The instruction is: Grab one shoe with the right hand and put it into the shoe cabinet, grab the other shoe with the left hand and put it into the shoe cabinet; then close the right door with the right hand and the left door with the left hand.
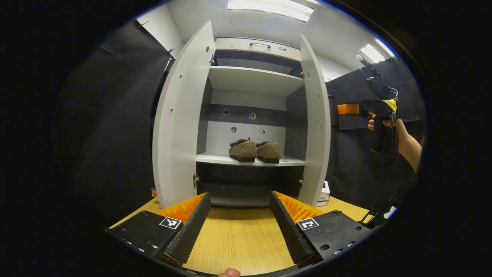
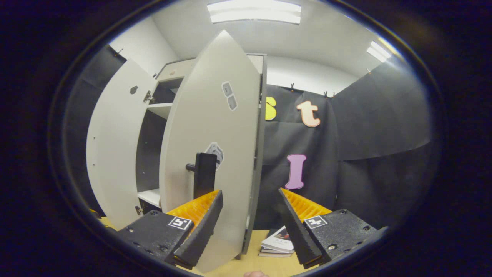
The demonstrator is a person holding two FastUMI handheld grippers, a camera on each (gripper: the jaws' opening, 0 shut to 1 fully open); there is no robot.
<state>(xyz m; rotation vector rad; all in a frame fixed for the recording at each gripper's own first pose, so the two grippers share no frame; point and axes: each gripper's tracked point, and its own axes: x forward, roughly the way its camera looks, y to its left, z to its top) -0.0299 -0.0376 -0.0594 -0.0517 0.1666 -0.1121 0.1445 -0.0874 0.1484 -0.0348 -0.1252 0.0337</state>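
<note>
Two brown fuzzy shoes (image 1: 255,150) sit side by side on the lower shelf (image 1: 215,158) of the white shoe cabinet (image 1: 253,79). Both doors stand open: the left door (image 1: 180,115) and the right door (image 1: 316,123). My left gripper (image 1: 240,219) is open above the wooden table, facing the cabinet, nothing between its fingers. In the left gripper view a hand holds the right gripper (image 1: 378,107) out to the right of the right door. In the right gripper view my right gripper (image 2: 250,215) is open, close to the right door's outer face (image 2: 215,154) and its black handle (image 2: 203,173).
The cabinet stands on a wooden table (image 1: 238,238). A small stack of books (image 2: 276,243) lies on the table beside the cabinet's right side. Black cloth walls surround the booth on both sides.
</note>
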